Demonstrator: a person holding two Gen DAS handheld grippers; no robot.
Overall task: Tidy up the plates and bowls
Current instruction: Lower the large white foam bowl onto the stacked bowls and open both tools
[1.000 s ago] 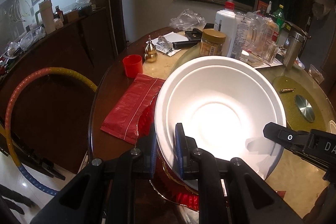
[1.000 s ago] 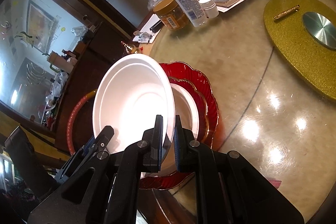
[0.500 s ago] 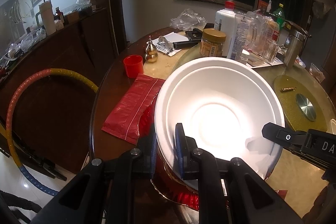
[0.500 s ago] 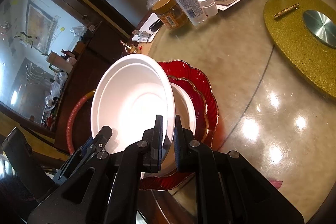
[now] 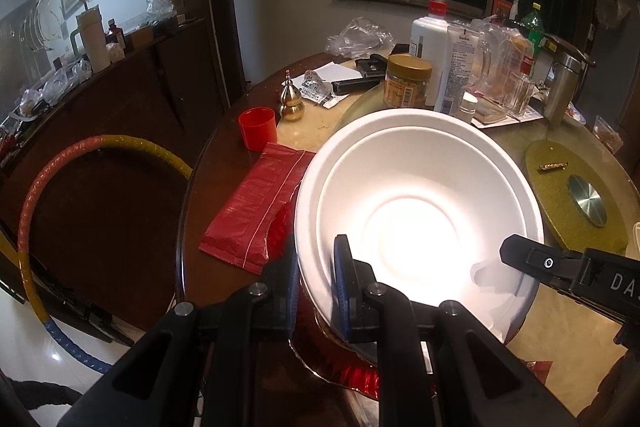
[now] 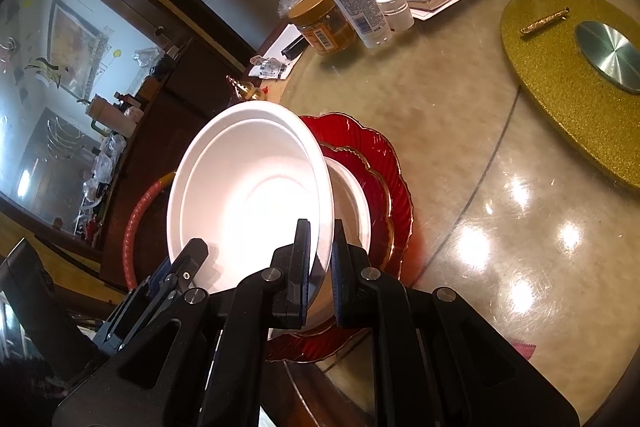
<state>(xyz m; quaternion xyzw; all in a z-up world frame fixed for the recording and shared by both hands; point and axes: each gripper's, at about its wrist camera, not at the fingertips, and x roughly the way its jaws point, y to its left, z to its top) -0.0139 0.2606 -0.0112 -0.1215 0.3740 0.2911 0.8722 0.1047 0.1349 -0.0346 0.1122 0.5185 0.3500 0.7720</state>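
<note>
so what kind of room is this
Most likely a home dining room. A large round table with a gold lazy susan holds red plates, a white bowl, jars and bottles, and a dark sideboard stands by the wall.

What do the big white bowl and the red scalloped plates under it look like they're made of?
Big white bowl: probably moulded foam or pulp, judging by its matte, thin stepped rim. Red scalloped plates: likely glass or clear plastic, translucent and glossy with ribbing and gold edging.
</note>
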